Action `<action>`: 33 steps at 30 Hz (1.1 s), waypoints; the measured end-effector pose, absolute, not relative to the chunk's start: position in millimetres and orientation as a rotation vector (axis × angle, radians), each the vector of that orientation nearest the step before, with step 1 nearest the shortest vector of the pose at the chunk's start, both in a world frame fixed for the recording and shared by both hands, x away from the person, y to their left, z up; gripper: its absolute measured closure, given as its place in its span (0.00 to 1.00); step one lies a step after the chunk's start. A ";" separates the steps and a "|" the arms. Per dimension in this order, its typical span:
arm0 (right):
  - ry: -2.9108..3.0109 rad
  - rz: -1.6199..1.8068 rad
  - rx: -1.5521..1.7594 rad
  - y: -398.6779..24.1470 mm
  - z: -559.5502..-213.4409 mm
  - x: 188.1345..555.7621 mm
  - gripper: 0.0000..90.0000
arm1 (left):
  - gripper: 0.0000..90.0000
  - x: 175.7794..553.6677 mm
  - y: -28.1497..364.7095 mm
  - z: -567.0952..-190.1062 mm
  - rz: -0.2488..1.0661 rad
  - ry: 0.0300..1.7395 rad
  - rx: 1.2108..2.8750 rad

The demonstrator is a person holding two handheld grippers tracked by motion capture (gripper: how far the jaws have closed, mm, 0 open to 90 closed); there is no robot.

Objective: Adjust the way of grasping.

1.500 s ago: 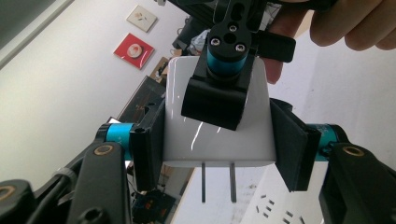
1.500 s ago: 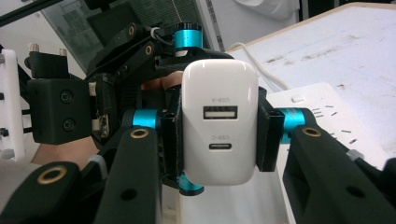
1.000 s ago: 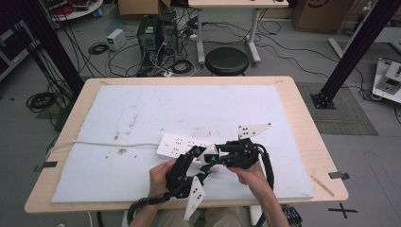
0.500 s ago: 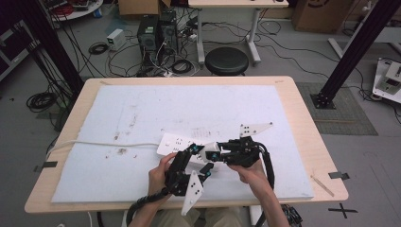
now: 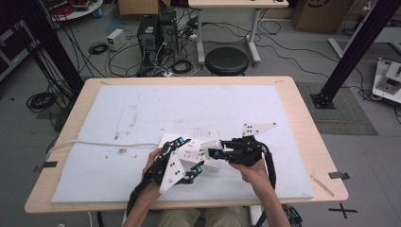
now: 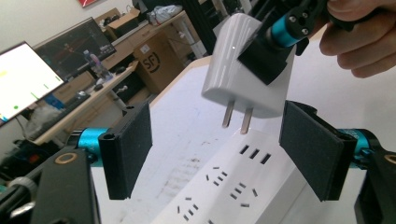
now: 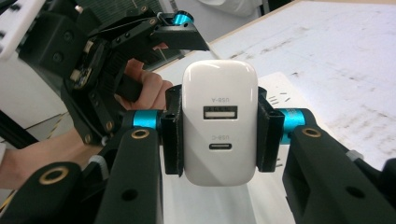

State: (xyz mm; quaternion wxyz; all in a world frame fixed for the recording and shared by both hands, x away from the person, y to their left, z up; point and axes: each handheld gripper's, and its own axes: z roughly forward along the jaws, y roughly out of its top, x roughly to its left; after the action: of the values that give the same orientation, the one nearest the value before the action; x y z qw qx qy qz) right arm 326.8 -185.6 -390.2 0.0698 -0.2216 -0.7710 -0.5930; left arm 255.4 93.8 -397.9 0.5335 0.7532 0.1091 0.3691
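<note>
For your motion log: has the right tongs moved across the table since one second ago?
Yes. The right tongs moved slightly toward the table's left edge, staying over the power strip.

Both grippers: black bodies, wide flat black jaws faced with dark textured pads, cyan anodised collars at the jaw roots. Left gripper [image 5: 190,163], on the white table mat [image 5: 118,109] nearest the person's edge: white three-cornered plate on top with small black dot markings. Right gripper [image 5: 213,153], just beside it on the mat: same plate, pale, dotted, sticking out on the mat's far side. Brass-coloured ring inserts and round screw holes on the black jaw arms. Thick black cable loops from the right gripper back off the mat's near edge. Forearms bare, no sleeves visible.
</note>
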 end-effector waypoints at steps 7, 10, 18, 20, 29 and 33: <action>-2.365 -1.788 -0.709 -189.7 -389.1 325.1 0.70 | 0.26 267.9 124.0 -396.3 0.734 0.449 1.795; -2.396 -1.765 -0.722 -189.8 -388.6 323.9 0.70 | 0.26 273.0 135.6 -395.6 0.684 0.506 1.817; -2.444 -1.765 -0.755 -190.8 -388.0 321.4 0.70 | 0.26 276.7 175.9 -401.0 0.687 0.652 1.761; -2.450 -1.763 -0.768 -191.4 -387.2 320.5 0.70 | 0.25 278.0 186.0 -403.8 0.663 0.695 1.747; -2.512 -1.800 -0.837 -198.5 -383.2 318.1 0.70 | 0.25 280.1 226.4 -415.5 0.669 0.857 1.689; -2.530 -1.829 -0.853 -203.3 -383.3 317.5 0.70 | 0.25 279.9 240.0 -420.3 0.679 0.916 1.669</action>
State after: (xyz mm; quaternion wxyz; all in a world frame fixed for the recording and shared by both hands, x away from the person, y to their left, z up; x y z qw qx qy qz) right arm 317.5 -203.3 -383.3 -0.0473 -0.2632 -0.7809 -0.5645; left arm 279.9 240.0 -420.3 0.5311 0.6996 0.3839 0.2847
